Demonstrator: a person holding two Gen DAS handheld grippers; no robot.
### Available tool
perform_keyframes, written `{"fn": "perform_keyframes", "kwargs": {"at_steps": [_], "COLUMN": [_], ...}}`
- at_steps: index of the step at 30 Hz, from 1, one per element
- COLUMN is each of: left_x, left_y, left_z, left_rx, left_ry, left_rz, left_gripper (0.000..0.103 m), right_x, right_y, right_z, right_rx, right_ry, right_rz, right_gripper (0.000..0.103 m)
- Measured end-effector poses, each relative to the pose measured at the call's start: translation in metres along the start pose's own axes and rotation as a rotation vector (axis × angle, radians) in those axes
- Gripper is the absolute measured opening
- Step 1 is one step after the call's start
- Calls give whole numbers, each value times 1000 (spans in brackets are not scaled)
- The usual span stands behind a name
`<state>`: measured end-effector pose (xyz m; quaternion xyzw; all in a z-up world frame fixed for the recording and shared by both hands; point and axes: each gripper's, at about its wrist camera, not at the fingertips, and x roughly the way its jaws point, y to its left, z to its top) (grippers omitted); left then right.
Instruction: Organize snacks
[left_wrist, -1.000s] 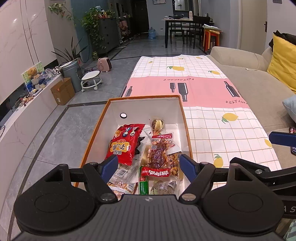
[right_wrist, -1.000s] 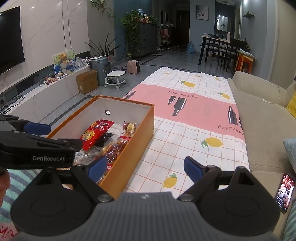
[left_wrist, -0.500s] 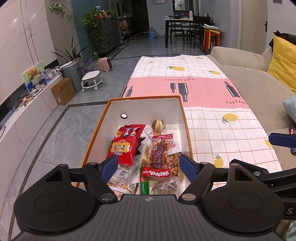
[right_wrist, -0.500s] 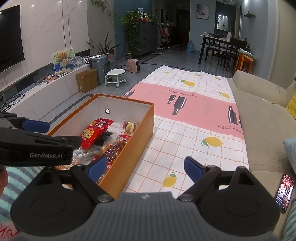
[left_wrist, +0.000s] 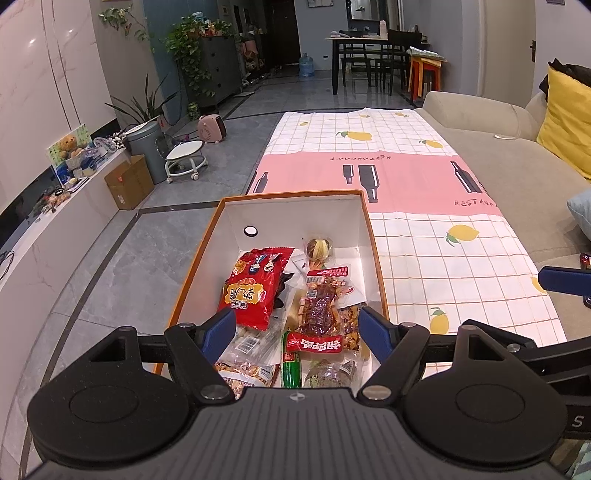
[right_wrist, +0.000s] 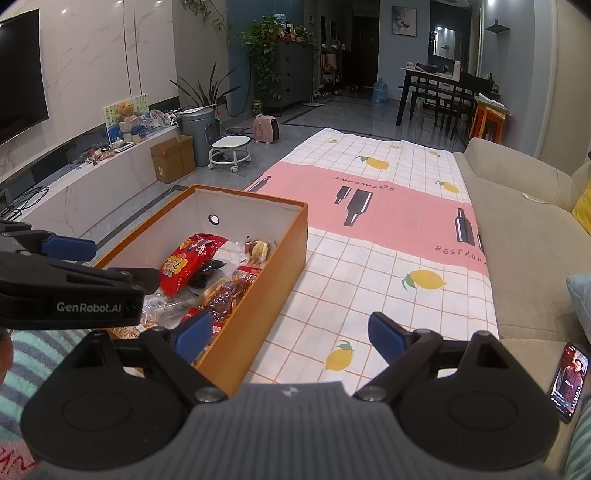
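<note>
Grey stone floor (left_wrist: 110, 266) runs through this living room, and a long table covered by a checked cloth (left_wrist: 436, 258) with lemons and a pink band stands beside a beige sofa (right_wrist: 524, 236). On the near left part of the table sits an orange box (left_wrist: 192, 269) with white inner walls, open on top. Inside it lie the snacks. A red bag (left_wrist: 251, 288) is at the left side of the pile, and a clear pack of dark dried meat (left_wrist: 323, 306) with a red label lies to its right, touching it or nearly so. A small round wrapped snack (left_wrist: 318, 249) rests behind them, close to the far wall of the box. At the near end I see a green stick (left_wrist: 291, 363) and some clear packets (left_wrist: 247, 347) with barcodes, partly hidden by the gripper.

Over the near end of the box, the left gripper (left_wrist: 297, 328) hangs with its blue fingers spread wide and nothing between them. I cannot say if it touches any packet. The right gripper (right_wrist: 290, 332) is also wide open and empty; it is above the cloth just to the right of the box, its left finger in front of the orange wall. A phone (right_wrist: 569, 380) with a lit screen lies on the sofa at the right.
</note>
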<state>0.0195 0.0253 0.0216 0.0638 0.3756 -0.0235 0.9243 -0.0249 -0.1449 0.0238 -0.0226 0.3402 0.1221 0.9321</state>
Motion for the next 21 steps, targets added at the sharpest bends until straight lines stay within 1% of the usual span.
{"fn": "perform_keyframes", "kwargs": {"at_steps": [9, 21], "left_x": [-1, -5], "left_y": [0, -2], "left_z": [0, 1], "left_rx": [-1, 3], "left_ry": [1, -18], "left_rz": [10, -4], "left_gripper": [88, 88], "right_x": [1, 2], "right_y": [0, 0], "right_z": [-2, -2], "right_rx": [-1, 1], "right_ry": [7, 10], "right_rz": [1, -2], "right_gripper": [90, 90]}}
